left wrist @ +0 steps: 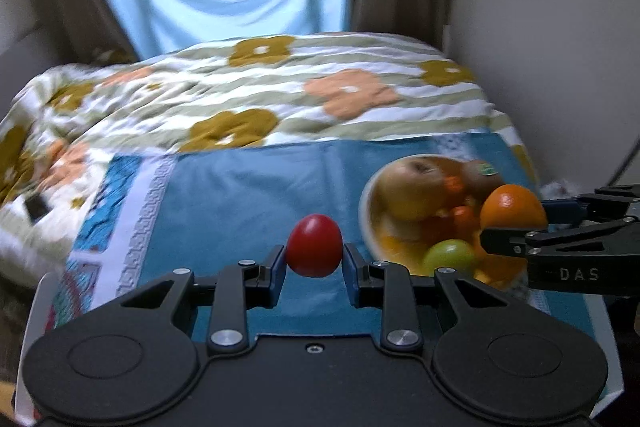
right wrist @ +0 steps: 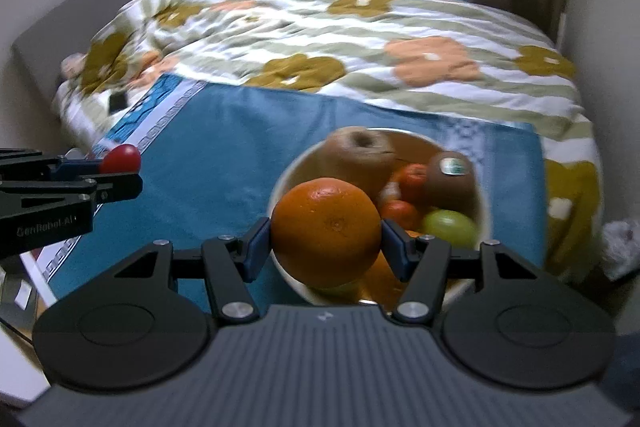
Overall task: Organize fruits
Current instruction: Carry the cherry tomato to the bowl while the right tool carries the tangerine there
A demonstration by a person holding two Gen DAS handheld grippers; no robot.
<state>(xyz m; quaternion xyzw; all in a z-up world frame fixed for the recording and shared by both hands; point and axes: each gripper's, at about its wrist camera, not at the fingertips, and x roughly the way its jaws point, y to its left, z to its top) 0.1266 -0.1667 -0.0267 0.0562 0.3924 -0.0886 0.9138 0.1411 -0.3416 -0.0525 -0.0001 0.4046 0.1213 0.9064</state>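
The left gripper (left wrist: 314, 259) is closed down to the width of a small red tomato (left wrist: 315, 245), its 2 blue pads pressing the fruit from either side and holding it off the blue cloth (left wrist: 240, 195). The right gripper (right wrist: 326, 241) stands wider, clamped on a round orange (right wrist: 326, 231) with a pad against each flank, hanging over the near rim of the white bowl (right wrist: 482, 203). Taking the bowl as the mark: the tomato is held well out to its left, with a broad stretch of bare blue cloth between them, and the cloth's patterned white border (left wrist: 148, 211) runs farther left still. Beyond the bowl the cloth ends at a flowered quilt (left wrist: 280, 95); to the bowl's right the cloth edge lies near, with a pale wall (left wrist: 560, 27) just past it. Inside the bowl sit a brownish apple (right wrist: 358, 155), a kiwi with a sticker (right wrist: 450, 179), a green grape-like fruit (right wrist: 450, 227) and some small orange-red pieces (right wrist: 412, 177), all blurred. The orange is bright, dimpled and glossy; the tomato is smooth, egg-shaped and deep red.
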